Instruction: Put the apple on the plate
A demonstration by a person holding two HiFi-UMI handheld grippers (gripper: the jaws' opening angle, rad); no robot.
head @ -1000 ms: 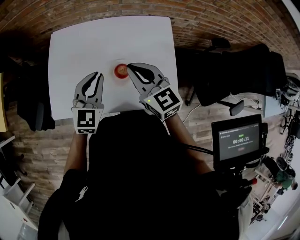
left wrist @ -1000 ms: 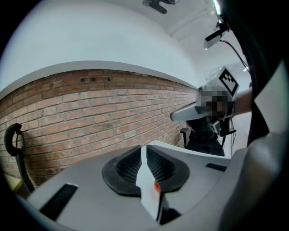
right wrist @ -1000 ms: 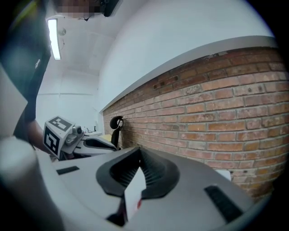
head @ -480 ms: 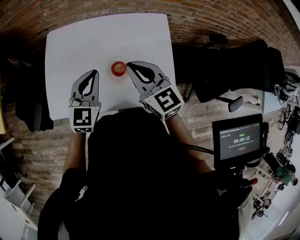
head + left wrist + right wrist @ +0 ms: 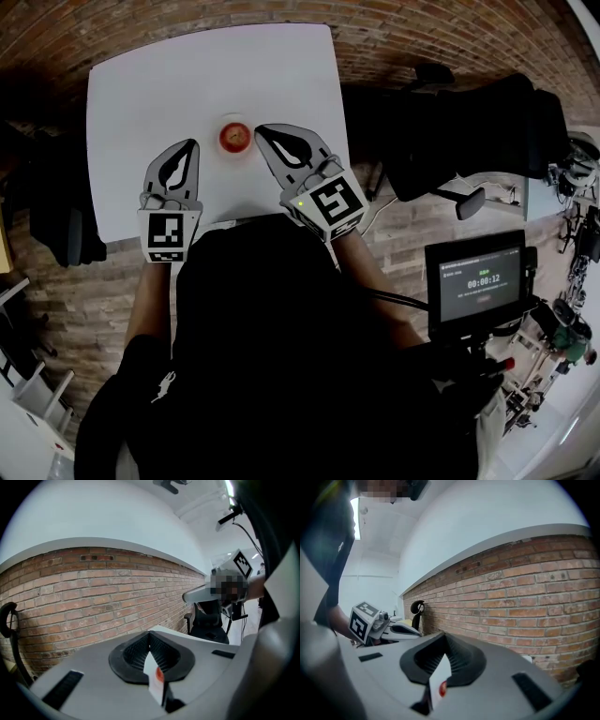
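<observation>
A red apple (image 5: 234, 137) sits on a small white plate (image 5: 247, 149) near the middle of the white table (image 5: 150, 84). My left gripper (image 5: 192, 145) hovers a short way left of the plate, shut and empty. At the plate's right edge my right gripper (image 5: 262, 131) is also shut and empty, its tips beside the apple without touching it. In the left gripper view the left gripper (image 5: 150, 633) has its pads together, and the apple (image 5: 159, 676) shows through a slit below them. The right gripper view shows the same for the right gripper (image 5: 444, 635), with the apple (image 5: 442, 691) below.
The table's near edge (image 5: 225, 223) lies just in front of my torso. A black office chair (image 5: 469, 141) stands to the right on the brick floor, and a screen with a timer (image 5: 473, 281) is at lower right. Another dark chair (image 5: 56, 225) stands on the left.
The left gripper's jaws have closed the narrow gap they had a second ago. Both hands stay about where they were, and the apple rests on the plate throughout.
</observation>
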